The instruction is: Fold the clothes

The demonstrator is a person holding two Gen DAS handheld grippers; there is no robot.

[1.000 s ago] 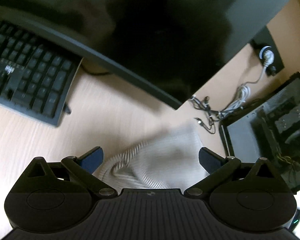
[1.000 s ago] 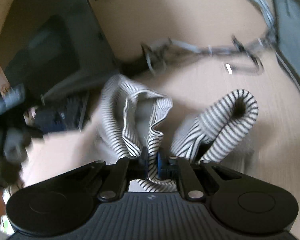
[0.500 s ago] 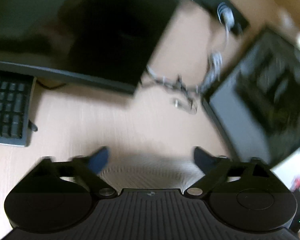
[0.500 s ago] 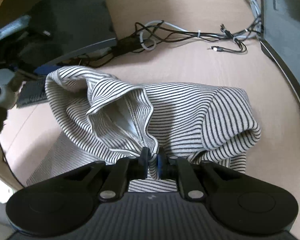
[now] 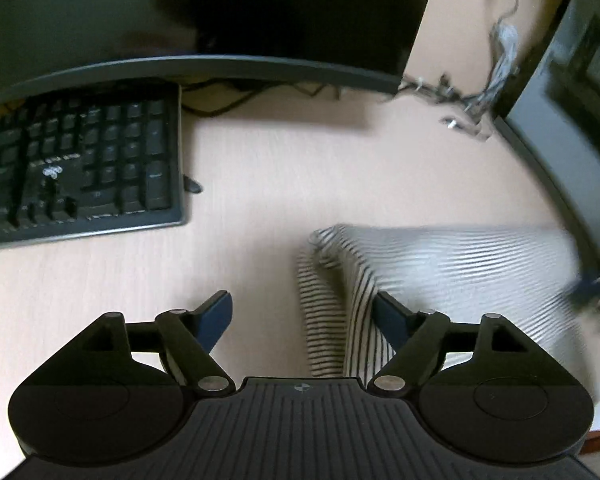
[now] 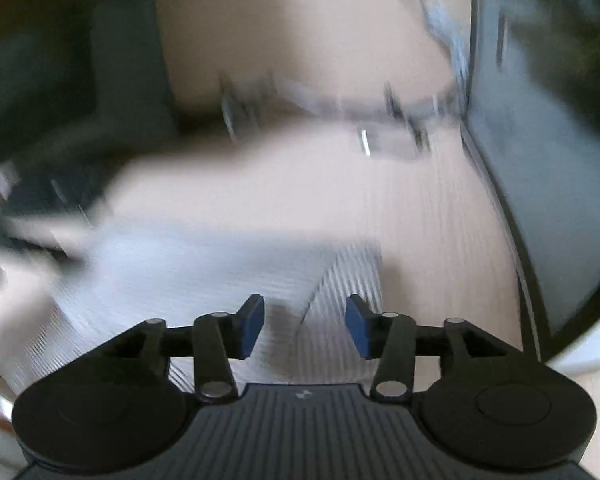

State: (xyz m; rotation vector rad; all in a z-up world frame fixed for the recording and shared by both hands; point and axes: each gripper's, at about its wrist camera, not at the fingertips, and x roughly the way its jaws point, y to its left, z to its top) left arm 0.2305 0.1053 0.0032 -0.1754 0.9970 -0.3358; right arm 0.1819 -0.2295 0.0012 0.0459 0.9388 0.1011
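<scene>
A grey-and-black striped garment (image 5: 440,264) lies on the pale wooden desk, to the right in the left wrist view. One rolled edge of it (image 5: 324,320) runs down between the fingers of my left gripper (image 5: 302,312). Those jaws are opening, the fabric sits nearer the right finger (image 5: 388,316), and neither pad presses on it. The right wrist view is blurred by motion. There the striped garment (image 6: 180,276) spreads flat under my right gripper (image 6: 305,325). Its jaws are opening too, with cloth below the gap and both blue pads clear of it.
A black keyboard (image 5: 80,168) sits at the left, under the edge of a dark monitor (image 5: 220,20). Tangled cables (image 5: 460,100) lie at the back. A dark computer case (image 5: 560,128) stands on the right, close to the garment and also seen as computer case (image 6: 540,160).
My right gripper has let go of the striped fold it pinched, and its jaws now stand apart. The garment has dropped flat. My left gripper swung left, bringing the keyboard into view.
</scene>
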